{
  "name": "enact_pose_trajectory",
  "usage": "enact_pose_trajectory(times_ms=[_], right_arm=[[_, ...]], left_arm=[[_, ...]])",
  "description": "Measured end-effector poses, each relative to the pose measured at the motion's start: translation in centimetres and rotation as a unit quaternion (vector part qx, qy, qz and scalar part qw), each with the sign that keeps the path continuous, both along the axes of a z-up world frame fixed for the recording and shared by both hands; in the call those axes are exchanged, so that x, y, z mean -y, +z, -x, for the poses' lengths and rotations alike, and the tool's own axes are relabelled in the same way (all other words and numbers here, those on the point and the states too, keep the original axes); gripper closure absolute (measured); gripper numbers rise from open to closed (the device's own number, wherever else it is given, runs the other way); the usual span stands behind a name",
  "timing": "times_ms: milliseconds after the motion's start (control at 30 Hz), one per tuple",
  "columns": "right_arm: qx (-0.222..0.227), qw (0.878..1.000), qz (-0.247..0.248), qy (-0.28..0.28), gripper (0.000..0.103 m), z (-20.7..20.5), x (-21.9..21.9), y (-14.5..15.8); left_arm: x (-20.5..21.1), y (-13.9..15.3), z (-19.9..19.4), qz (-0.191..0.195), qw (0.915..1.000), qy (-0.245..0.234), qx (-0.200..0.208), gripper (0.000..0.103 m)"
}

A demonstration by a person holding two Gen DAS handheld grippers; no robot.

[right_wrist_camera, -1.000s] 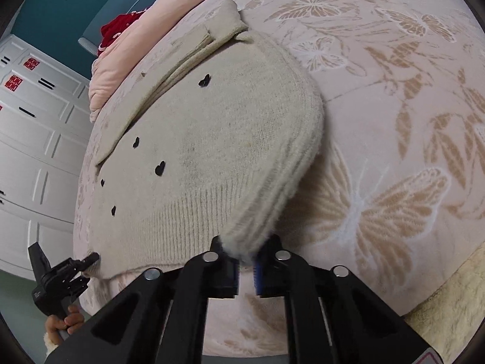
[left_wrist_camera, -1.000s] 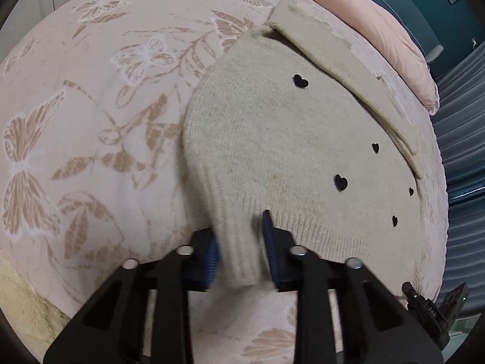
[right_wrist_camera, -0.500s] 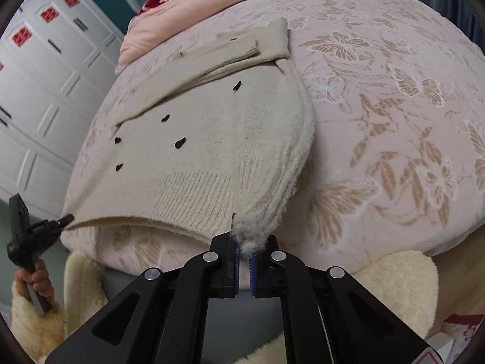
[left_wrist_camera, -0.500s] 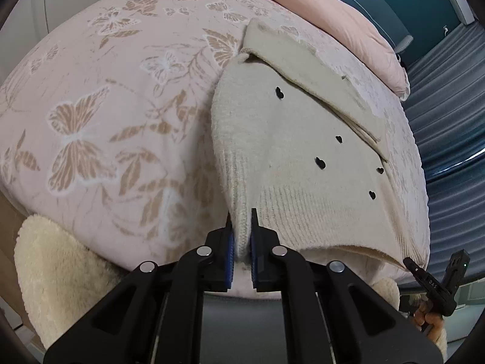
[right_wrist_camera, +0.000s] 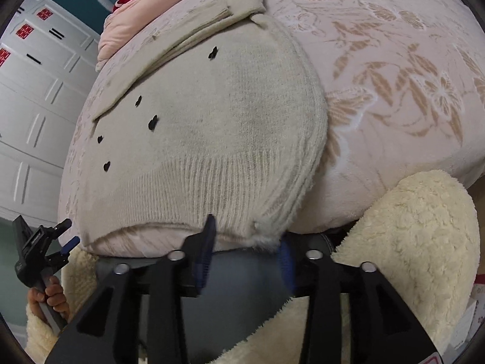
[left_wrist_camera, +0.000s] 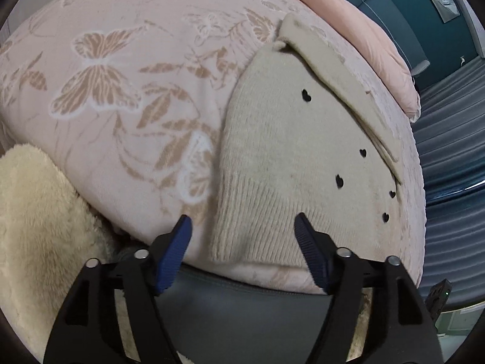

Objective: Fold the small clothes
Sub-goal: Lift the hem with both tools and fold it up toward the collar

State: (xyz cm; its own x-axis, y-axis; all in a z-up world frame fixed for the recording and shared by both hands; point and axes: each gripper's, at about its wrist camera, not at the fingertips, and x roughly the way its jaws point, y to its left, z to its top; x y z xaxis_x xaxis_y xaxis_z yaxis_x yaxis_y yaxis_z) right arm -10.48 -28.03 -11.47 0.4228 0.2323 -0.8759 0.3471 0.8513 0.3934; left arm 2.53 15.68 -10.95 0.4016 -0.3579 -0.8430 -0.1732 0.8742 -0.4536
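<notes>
A cream knit sweater with small black hearts lies flat on the butterfly-print bed cover. One sleeve is folded across its far part. My left gripper hangs over the sweater's near left hem corner. Its jaws are opening wide and the pads press on nothing. In the right wrist view the same sweater reaches the bed's near edge. My right gripper is opening too. The fuzzy right hem corner lies loose between its jaws. A hand holds the left gripper at the far left.
A pink quilt lies along the far side of the bed. Cream fleece bulges at the bed's near edge, as does more fleece on the right. White cupboard doors stand to the left, and blue-grey curtains to the right.
Both grippers were shut on the sweater's hem corners and drew them toward the bed's near edge. Both have now opened and let go of the hem, which rests on the bed.
</notes>
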Motion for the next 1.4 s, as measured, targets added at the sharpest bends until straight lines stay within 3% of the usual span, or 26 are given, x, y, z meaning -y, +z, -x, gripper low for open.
enact_pose_trajectory(times_ms=[67,200,267,300,333,367,400,433,567,667,800,933,1067,1167,1267,1333,1400], right_arm=[[0.003,1.000,0.017,-0.016,0.041,-0.3,-0.1,-0.3],[-0.009,0.998,-0.029,-0.063,0.041,-0.9,1.1,-1.8],[0.002,0.996,-0.053,-0.075,0.041,-1.2,1.3,-1.9],[0.005,0.995,-0.063,-0.073,0.047,-1.4,1.3,-2.0],[0.007,0.995,-0.071,-0.070,0.055,-1.7,1.2,-1.9],[0.008,0.995,-0.074,-0.066,0.077,-2.0,1.1,-1.8],[0.010,0.995,-0.075,-0.060,0.092,-2.3,0.9,-1.5],[0.016,0.995,-0.077,-0.055,0.092,-2.6,0.9,-1.0],[0.076,0.995,-0.068,-0.020,0.095,-2.9,1.1,3.9],[0.092,0.994,-0.044,0.024,0.096,-2.5,1.6,7.7],[0.055,0.995,-0.012,0.076,0.096,-0.2,2.5,9.5],[-0.001,0.993,-0.008,0.119,0.096,4.3,2.3,8.7],[-0.048,0.985,-0.037,0.162,0.096,9.7,0.1,7.5],[-0.051,0.980,-0.047,0.187,0.096,12.2,-1.1,8.5],[-0.008,0.983,-0.043,0.180,0.096,10.8,-0.5,11.3],[0.045,0.985,-0.037,0.161,0.096,7.8,0.8,13.5],[0.095,0.986,-0.025,0.136,0.096,3.8,2.6,14.8]], left_arm=[[0.5,-0.1,-0.9,-0.003,0.9999,-0.001,0.012,0.016],[1.9,-2.5,-2.3,0.003,0.9997,-0.010,-0.024,0.016],[2.3,-2.6,-2.3,0.001,0.9998,-0.009,-0.020,0.020],[2.6,-2.4,-2.3,0.005,0.9998,-0.015,-0.014,0.027],[2.8,-2.3,-2.6,0.019,0.9994,-0.025,-0.016,0.047],[2.9,-2.3,-2.8,0.027,0.9989,-0.029,-0.024,0.066],[2.9,-2.1,-2.9,0.034,0.9985,-0.029,-0.031,0.080],[2.7,-1.7,-3.1,0.046,0.9979,-0.030,-0.034,0.094],[1.5,2.6,-2.4,0.066,0.9974,-0.027,0.007,0.096],[0.7,6.0,-1.1,0.068,0.9962,-0.046,0.028,0.097],[-0.5,8.3,2.2,0.062,0.9954,-0.070,0.022,0.097],[-1.3,8.3,7.3,0.039,0.9944,-0.098,-0.001,0.098],[-2.0,7.5,12.8,0.041,0.9911,-0.118,-0.044,0.099],[-2.2,8.6,15.1,0.043,0.9887,-0.130,-0.062,0.099],[-2.5,11.8,13.2,0.046,0.9908,-0.125,-0.020,0.099],[-1.9,14.3,9.5,0.050,0.9896,-0.131,0.033,0.099],[-0.8,15.7,5.1,0.021,0.9869,-0.135,0.086,0.099]])
